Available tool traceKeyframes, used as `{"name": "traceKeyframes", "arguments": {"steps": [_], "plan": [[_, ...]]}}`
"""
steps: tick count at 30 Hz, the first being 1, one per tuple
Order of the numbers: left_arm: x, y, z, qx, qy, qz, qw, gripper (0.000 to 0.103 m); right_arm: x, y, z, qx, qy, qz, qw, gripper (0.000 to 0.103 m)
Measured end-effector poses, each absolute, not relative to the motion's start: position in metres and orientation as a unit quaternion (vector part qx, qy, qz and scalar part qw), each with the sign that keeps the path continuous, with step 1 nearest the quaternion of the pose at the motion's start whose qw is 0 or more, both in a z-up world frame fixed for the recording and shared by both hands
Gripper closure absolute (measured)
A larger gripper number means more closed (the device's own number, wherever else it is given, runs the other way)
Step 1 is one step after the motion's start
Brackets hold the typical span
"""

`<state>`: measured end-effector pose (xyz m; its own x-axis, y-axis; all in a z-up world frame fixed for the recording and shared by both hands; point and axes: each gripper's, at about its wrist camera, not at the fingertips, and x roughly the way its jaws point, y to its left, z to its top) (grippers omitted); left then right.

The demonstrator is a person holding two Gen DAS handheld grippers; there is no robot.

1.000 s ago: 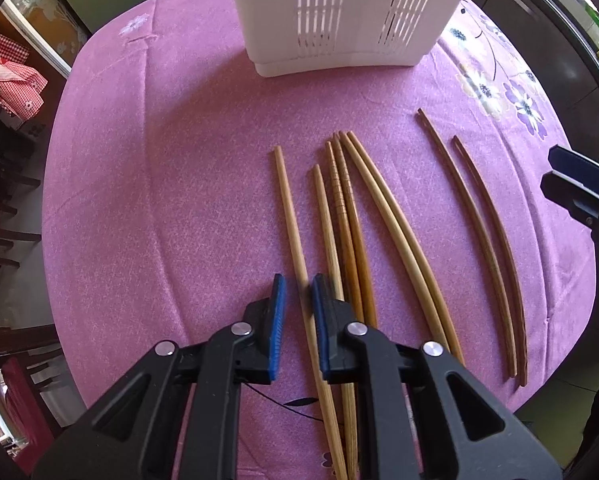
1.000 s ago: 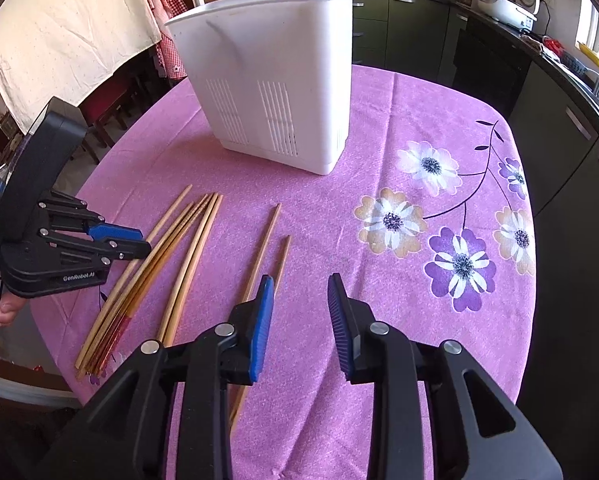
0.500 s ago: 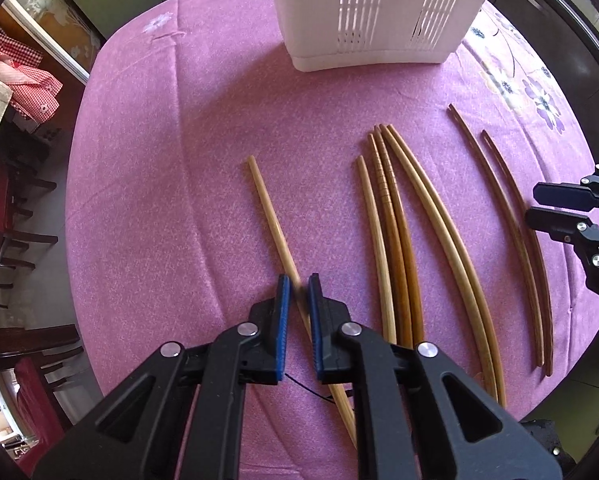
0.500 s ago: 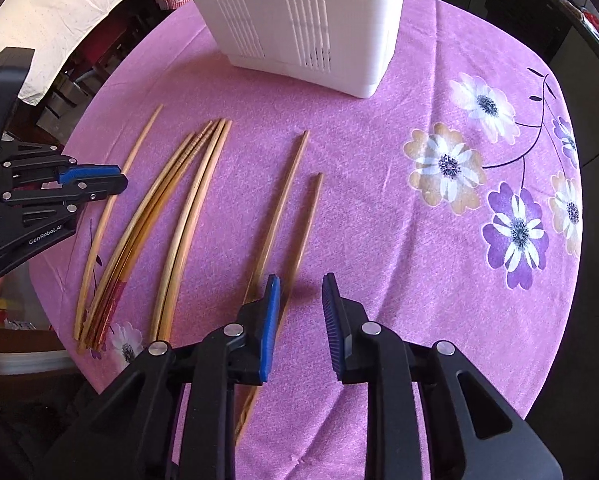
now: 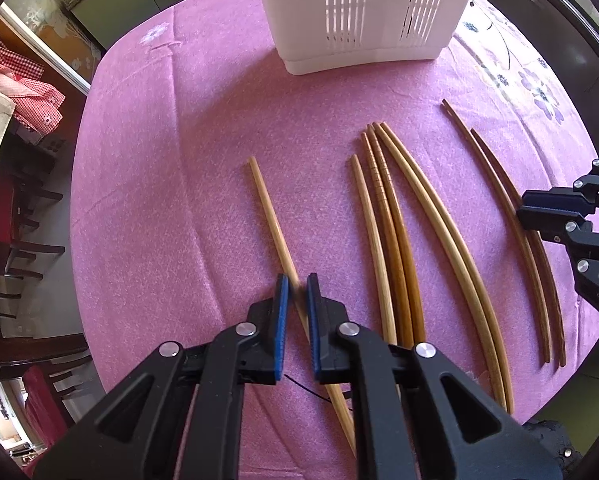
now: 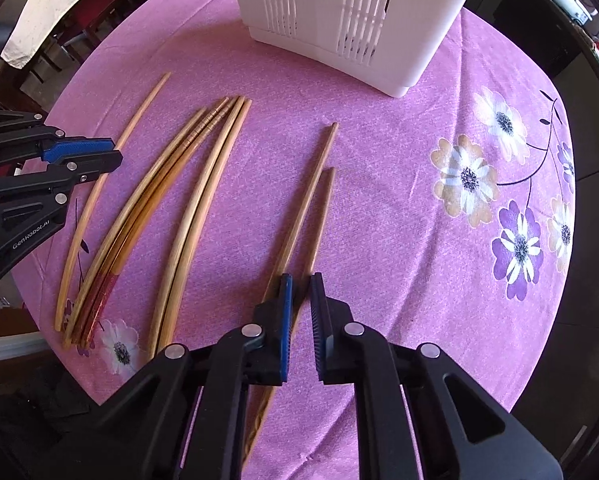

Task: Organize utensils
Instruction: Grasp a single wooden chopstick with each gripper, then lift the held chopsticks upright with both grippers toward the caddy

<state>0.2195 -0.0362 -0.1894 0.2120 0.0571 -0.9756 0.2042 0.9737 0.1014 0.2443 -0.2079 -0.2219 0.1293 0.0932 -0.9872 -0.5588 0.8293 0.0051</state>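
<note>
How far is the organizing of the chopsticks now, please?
Done: nothing visible; every chopstick lies on the tablecloth, outside the white basket. In hand: the left hand-held gripper straddles the lone pale chopstick, the right hand-held gripper one of the dark pair; firm grip unclear. Left: also the middle bundle.
</note>
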Motion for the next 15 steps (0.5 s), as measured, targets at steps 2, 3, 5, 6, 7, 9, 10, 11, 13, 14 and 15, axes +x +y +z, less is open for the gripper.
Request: {"name": "traceKeyframes", "arguments": {"steps": [2, 3, 5, 6, 7, 9, 10, 11, 13, 14, 15], "plan": [[0.217, -0.04, -0.189, 0.113, 0.623, -0.052, 0.772, 0.096, 0.247, -0.209, -0.222, -0.175, 0.621, 0.228, 0.729, 0.095], [0.216, -0.041, -0.189, 0.119, 0.621, -0.053, 0.773, 0.097, 0.25, -0.214, -0.223, -0.17, 0.62, 0.229, 0.731, 0.095], [0.215, -0.045, -0.187, 0.125, 0.619, -0.052, 0.773, 0.097, 0.249, -0.217, -0.222, -0.167, 0.617, 0.23, 0.734, 0.096], [0.215, -0.046, -0.187, 0.123, 0.62, -0.053, 0.773, 0.097, 0.249, -0.217, -0.222, -0.167, 0.615, 0.231, 0.736, 0.096], [0.215, -0.046, -0.186, 0.118, 0.622, -0.053, 0.772, 0.097, 0.249, -0.225, -0.218, -0.167, 0.613, 0.231, 0.737, 0.096], [0.215, -0.042, -0.184, 0.104, 0.627, -0.058, 0.77, 0.097, 0.246, -0.234, -0.211, -0.16, 0.607, 0.234, 0.743, 0.096], [0.215, -0.039, -0.184, 0.098, 0.629, -0.06, 0.769, 0.097, 0.245, -0.236, -0.207, -0.158, 0.602, 0.235, 0.747, 0.096], [0.214, -0.035, -0.183, 0.092, 0.629, -0.062, 0.769, 0.097, 0.244, -0.239, -0.2, -0.155, 0.596, 0.237, 0.752, 0.096], [0.212, -0.031, -0.176, 0.087, 0.624, -0.063, 0.774, 0.097, 0.241, -0.247, -0.185, -0.145, 0.584, 0.24, 0.762, 0.096], [0.211, -0.029, -0.171, 0.083, 0.619, -0.065, 0.778, 0.097, 0.239, -0.25, -0.177, -0.139, 0.577, 0.242, 0.768, 0.096], [0.209, -0.028, -0.164, 0.079, 0.613, -0.069, 0.784, 0.097, 0.235, -0.257, -0.169, -0.134, 0.569, 0.243, 0.774, 0.096]]}}
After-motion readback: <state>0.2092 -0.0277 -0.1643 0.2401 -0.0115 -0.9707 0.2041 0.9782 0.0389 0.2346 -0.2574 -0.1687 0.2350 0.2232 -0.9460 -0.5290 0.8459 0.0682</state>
